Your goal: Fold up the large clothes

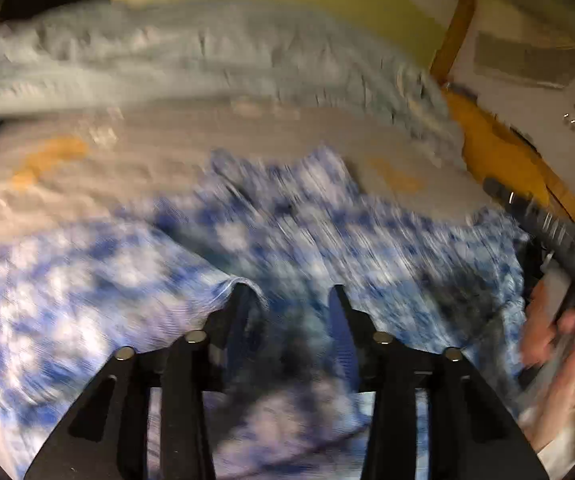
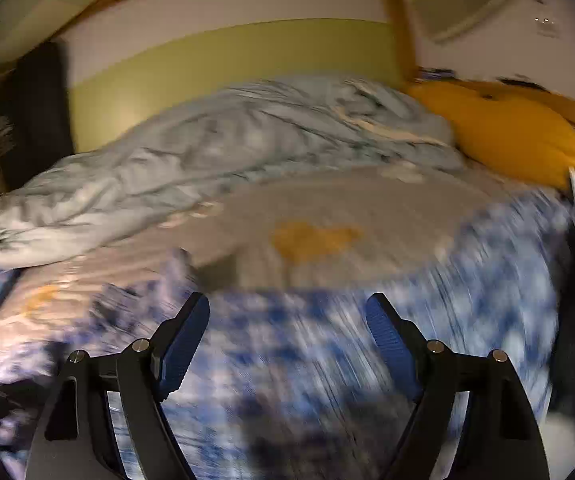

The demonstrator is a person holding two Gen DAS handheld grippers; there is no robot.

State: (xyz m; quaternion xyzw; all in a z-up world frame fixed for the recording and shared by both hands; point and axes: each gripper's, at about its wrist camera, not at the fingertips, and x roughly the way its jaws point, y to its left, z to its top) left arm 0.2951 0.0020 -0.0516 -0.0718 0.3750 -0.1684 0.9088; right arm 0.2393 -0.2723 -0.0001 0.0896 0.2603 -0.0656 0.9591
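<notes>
**Both grippers spread above a blue-and-white garment on the bed**

A blue-and-white patterned garment lies spread over the near part of the bed, on a pale sheet with orange blotches. Both views are heavily smeared by motion, so the garment's cut and its edges cannot be told.

In the left wrist view the left gripper hangs just above the cloth with its jaws standing apart. A raised fold of the fabric sits against the tip of its left finger (whether the finger truly touches it cannot be told through the blur). Nothing is clamped between the pads.

In the right wrist view the right gripper has its jaws spread wide, the blue pads facing each other over the garment, with only cloth showing in the gap below and nothing held.

Beyond the garment a rumpled light-blue duvet is heaped along the far side of the bed, against a yellow-green wall. An orange pillow lies at the far right corner, just beside the duvet.

At the right edge of the left wrist view a hand shows, blurred.
</notes>
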